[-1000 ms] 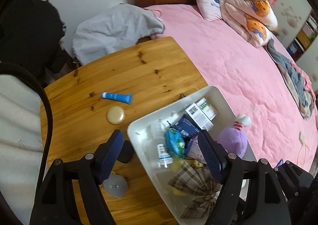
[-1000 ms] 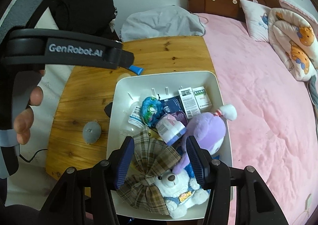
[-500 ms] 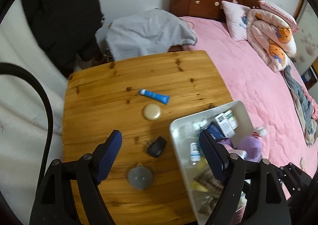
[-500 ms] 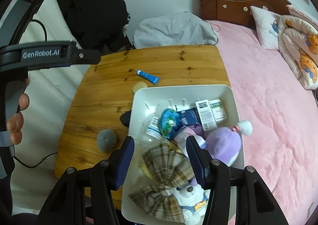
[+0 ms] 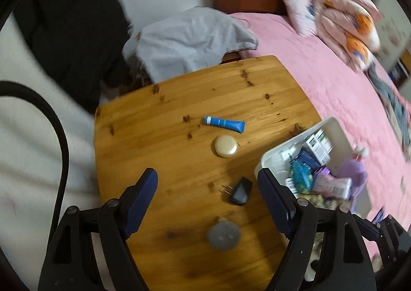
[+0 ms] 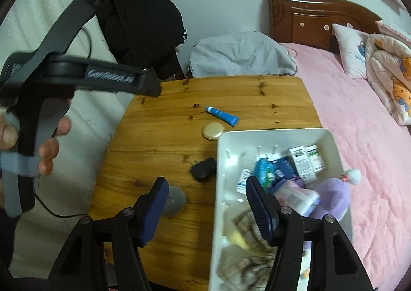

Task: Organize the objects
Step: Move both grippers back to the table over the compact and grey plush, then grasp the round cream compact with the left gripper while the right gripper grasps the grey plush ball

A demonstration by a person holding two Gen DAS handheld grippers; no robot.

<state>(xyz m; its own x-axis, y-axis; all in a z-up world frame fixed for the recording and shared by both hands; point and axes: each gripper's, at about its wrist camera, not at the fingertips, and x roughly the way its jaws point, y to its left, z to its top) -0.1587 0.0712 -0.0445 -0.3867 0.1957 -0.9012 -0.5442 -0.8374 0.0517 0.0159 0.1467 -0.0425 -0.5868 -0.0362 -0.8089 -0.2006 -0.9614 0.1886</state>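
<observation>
**Trouble waiting among the loose bits on the table**

Left gripper [image 5: 206, 175] spread wide, nothing between the pads. Framed between them, the black charger [image 5: 240, 190] right of centre and the grey disc [image 5: 223, 235] near the bottom middle. Right gripper [image 6: 206, 183] with jaws just opening, pinching nothing, straddling the left wall of the white bin [image 6: 269, 131]; the same grey disc half hidden behind its left finger.

Further out, toward the middle of the left view: gold compact [image 5: 226, 146] and blue tube [image 5: 224, 123], both lying flat on the wooden table [image 5: 154, 137], not yet in the bin.

Likely slips, as a judgement:

- Both grippers hanging over the same lower patch of table, so a chance of clashing if sent for the charger or disc together.
- Flat, low disc and compact: pads probably skidding over the top, or shoving the piece along the wood instead of lifting it.
- Charger prongs pointing left: an off-centre pinch liable to twist it out.
- Bin at the right edge of the table, seemingly reaching past it toward the pink bed [image 5: 334, 72]; a knock from the right finger could shift or tip it.
- Bin already crowded, purple plush toy [image 6: 331, 196] against its right rim; anything dropped on top may roll out.
- Blur in both views: hard to judge contact.
</observation>
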